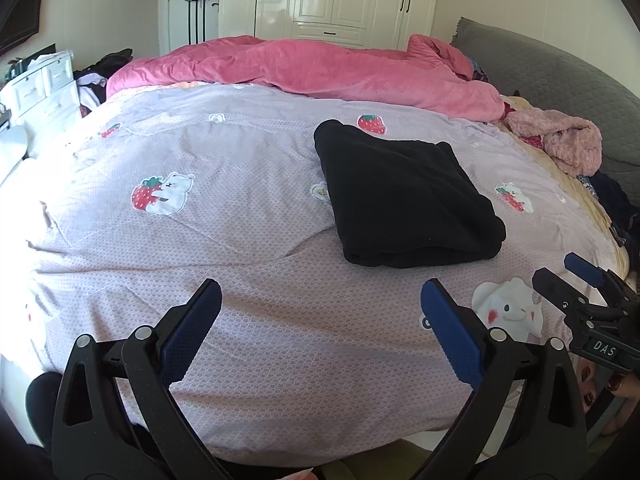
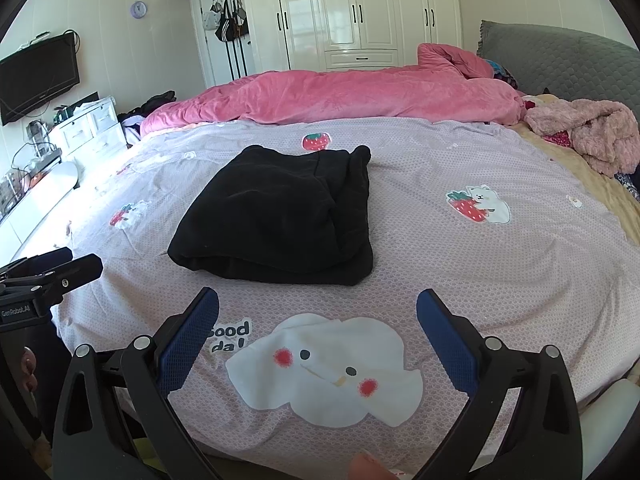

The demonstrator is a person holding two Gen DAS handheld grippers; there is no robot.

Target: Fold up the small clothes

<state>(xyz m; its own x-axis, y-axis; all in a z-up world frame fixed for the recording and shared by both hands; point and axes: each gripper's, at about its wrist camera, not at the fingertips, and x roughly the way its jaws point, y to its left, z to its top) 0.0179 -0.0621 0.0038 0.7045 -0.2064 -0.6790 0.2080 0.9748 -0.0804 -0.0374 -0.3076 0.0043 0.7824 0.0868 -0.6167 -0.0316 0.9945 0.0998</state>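
The black garment [image 2: 280, 216] lies folded into a compact rectangle on the lilac bedspread [image 2: 480, 280] at 12 o'clock of the right gripper [image 2: 318, 320] and 1 o'clock of the left gripper [image 1: 322, 308], both spread wide and empty, so this piece looks done.

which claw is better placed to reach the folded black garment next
Right, probably. The black garment lies nearly straight ahead of the open right claw; from the open left claw it sits off to the right.
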